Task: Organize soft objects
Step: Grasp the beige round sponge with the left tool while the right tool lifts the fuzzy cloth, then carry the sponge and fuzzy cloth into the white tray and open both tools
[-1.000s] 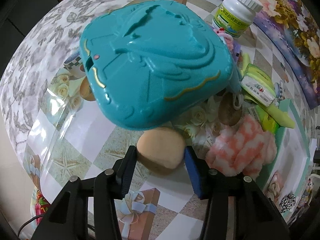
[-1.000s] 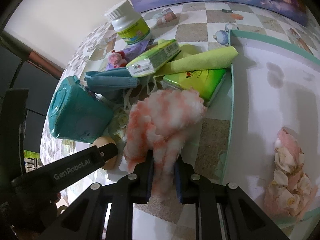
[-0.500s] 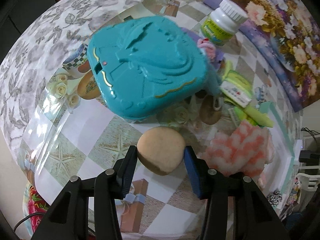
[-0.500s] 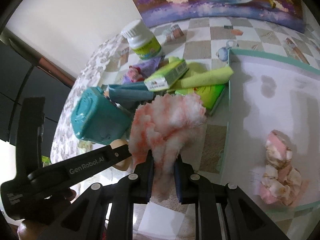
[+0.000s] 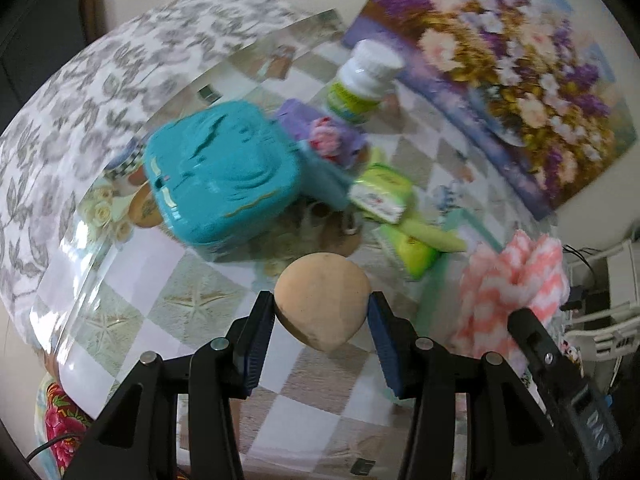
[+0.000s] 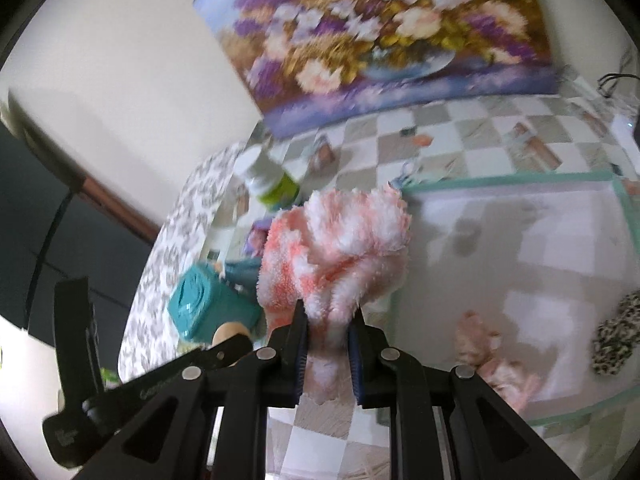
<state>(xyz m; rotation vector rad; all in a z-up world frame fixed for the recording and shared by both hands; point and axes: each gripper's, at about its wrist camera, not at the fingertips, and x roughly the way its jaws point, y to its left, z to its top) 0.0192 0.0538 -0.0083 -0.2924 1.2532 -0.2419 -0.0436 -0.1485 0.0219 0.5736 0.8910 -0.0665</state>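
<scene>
My left gripper point(image 5: 322, 306) is shut on a tan teardrop-shaped sponge point(image 5: 323, 300), held up above the checked table. My right gripper point(image 6: 328, 320) is shut on a fluffy pink-and-white cloth point(image 6: 340, 248), also lifted; the same cloth point(image 5: 516, 280) shows at the right of the left wrist view. The left gripper's arm point(image 6: 160, 384) and a bit of the sponge point(image 6: 226, 330) appear at lower left in the right wrist view. A white tray with a teal rim point(image 6: 520, 184) lies to the right, holding a pale pink soft item point(image 6: 492, 364) and a leopard-print item point(image 6: 616, 336).
A teal plastic case point(image 5: 222, 176), a white-capped green-labelled bottle point(image 5: 360, 84), green tissue packs point(image 5: 382, 190), a yellow-green cloth point(image 5: 428, 236) and a purple item point(image 5: 316, 128) crowd the far table. A flower painting point(image 6: 380, 32) leans on the wall. Cables point(image 5: 600, 316) hang at right.
Both grippers have risen with their loads, the sponge and the fluffy cloth coming up off the table. The views tilted upward, so the teal case shrank and the painting came into sight.
</scene>
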